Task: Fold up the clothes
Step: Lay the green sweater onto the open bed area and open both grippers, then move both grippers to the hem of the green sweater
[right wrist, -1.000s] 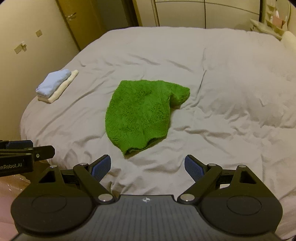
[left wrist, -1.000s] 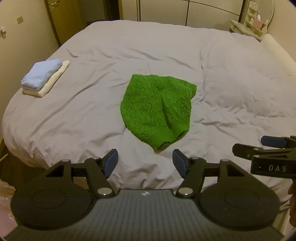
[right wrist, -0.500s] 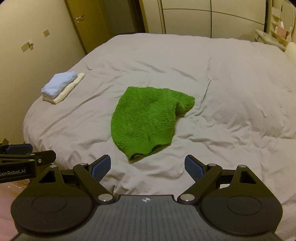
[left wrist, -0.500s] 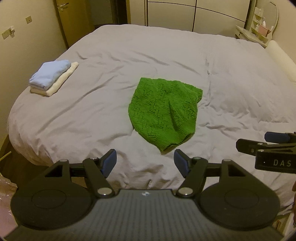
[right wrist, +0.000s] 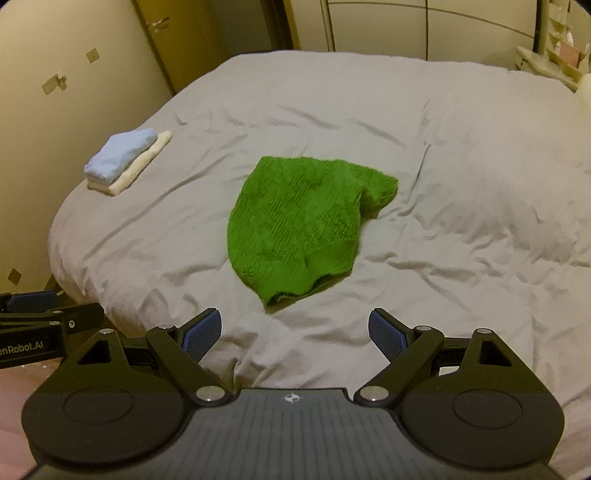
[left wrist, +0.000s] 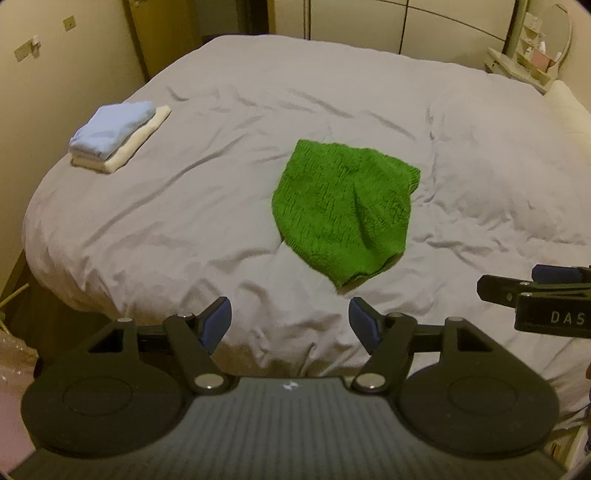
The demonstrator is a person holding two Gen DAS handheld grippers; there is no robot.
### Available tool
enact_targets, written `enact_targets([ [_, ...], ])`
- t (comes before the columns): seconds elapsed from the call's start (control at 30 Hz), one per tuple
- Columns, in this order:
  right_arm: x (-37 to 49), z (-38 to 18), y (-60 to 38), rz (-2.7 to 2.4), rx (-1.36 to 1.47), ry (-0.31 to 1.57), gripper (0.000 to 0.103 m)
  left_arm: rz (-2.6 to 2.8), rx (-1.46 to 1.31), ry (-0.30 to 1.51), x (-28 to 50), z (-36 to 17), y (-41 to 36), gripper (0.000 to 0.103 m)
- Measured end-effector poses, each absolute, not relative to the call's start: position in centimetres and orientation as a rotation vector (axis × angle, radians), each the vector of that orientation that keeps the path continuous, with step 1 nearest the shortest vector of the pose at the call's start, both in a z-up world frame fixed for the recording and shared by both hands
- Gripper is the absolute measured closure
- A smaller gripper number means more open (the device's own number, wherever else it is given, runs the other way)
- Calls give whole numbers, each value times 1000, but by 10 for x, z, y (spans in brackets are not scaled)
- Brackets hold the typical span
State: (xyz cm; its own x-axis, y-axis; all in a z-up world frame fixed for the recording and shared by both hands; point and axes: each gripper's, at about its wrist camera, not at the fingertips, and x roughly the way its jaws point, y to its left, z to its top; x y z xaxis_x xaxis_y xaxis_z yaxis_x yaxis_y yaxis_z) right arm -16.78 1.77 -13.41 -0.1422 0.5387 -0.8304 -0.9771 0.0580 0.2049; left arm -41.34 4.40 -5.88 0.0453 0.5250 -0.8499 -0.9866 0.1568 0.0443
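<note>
A green knitted garment [left wrist: 343, 214] [right wrist: 295, 225] lies crumpled in the middle of the grey bed cover [left wrist: 166, 229], its narrow end toward me. My left gripper [left wrist: 290, 314] hovers above the near edge of the bed, short of the garment; its jaws are still spreading and nothing is between them. My right gripper [right wrist: 295, 325] is open just as near, also holding nothing. Each gripper shows at the side of the other's view: the right gripper [left wrist: 535, 291] and the left gripper [right wrist: 51, 314].
A folded stack, a pale blue piece on a cream one [left wrist: 118, 136] [right wrist: 125, 158], rests at the bed's far left. A pillow [left wrist: 569, 103] lies at the far right. Wardrobe doors [left wrist: 443, 22] stand behind the bed and a wall on the left.
The left wrist view has shifted, so the green garment sits further right and a bit lower in it. The left jaws stand slightly wider. The right gripper has barely moved.
</note>
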Motion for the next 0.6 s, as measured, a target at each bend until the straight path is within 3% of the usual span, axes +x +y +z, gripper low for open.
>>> enact_targets([
  [0.3, -164, -167, 18, 1427, -671, 1042, 14, 1300, -739, 915, -423, -85, 45, 35],
  [0.6, -141, -199, 48, 1326, -686, 1122, 14, 1224, -868, 915, -422, -131, 102, 33],
])
